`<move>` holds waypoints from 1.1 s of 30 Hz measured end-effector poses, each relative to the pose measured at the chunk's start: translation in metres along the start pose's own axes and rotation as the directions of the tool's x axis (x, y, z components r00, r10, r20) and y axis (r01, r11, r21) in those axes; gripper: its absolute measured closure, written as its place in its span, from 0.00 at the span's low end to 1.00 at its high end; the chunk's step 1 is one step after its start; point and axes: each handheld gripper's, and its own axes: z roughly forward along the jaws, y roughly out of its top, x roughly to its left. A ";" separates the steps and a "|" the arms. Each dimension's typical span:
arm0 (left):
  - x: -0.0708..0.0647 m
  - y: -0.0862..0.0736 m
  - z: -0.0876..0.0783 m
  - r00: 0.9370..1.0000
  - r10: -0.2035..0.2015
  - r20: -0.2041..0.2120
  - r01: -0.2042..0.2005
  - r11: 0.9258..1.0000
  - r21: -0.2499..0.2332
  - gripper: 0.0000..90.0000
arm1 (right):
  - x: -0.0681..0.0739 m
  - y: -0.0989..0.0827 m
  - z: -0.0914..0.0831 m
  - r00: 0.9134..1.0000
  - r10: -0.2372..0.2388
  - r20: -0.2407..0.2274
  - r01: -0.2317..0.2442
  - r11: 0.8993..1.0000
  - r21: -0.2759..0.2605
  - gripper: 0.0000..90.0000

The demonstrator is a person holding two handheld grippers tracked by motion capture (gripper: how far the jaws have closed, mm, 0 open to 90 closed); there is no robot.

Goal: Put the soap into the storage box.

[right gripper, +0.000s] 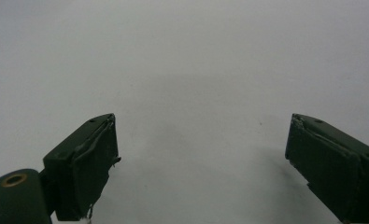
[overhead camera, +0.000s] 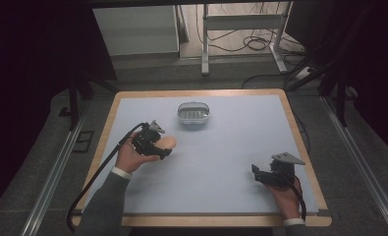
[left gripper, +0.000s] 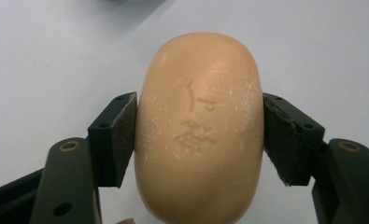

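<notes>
While the person's left hand (overhead camera: 127, 156) rests on the pale blue table mat (overhead camera: 221, 162), the left gripper (overhead camera: 163, 145) clamps a smooth, oval, peach-coloured bar of soap (left gripper: 200, 126) between its two black pads, one pressed against each long side. The soap sits left of centre on the mat, with a clear plastic oval soap dish (overhead camera: 193, 114) further off toward the far edge. Near the right corner, the right gripper (right gripper: 201, 163) stands wide apart over bare mat, holding nothing
</notes>
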 end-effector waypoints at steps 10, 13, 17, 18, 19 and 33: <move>0.003 0.006 0.002 1.000 0.000 -0.001 0.000 1.000 0.000 0.36 | 0.000 0.000 0.000 1.000 0.000 0.000 0.000 1.000 0.001 0.11; 0.003 0.007 0.002 1.000 -0.003 0.005 0.003 1.000 -0.003 0.36 | 0.000 0.000 0.000 1.000 0.000 0.001 0.000 1.000 0.002 0.11; 0.004 0.010 0.003 1.000 0.000 0.001 0.000 1.000 0.003 0.36 | 0.000 0.000 0.000 1.000 0.002 0.001 -0.002 1.000 0.002 0.11; 0.005 0.011 0.003 1.000 0.006 0.002 -0.006 1.000 0.007 0.36 | 0.000 0.000 0.000 1.000 0.002 0.001 -0.002 1.000 0.003 0.11; 0.005 0.011 0.003 1.000 0.006 0.002 -0.006 1.000 0.007 0.36 | 0.000 0.000 0.000 1.000 0.002 0.001 -0.002 1.000 0.003 0.11; 0.005 0.024 0.009 1.000 0.016 -0.001 -0.016 1.000 0.011 0.36 | 0.000 0.000 0.000 1.000 0.006 0.000 -0.006 1.000 0.004 0.11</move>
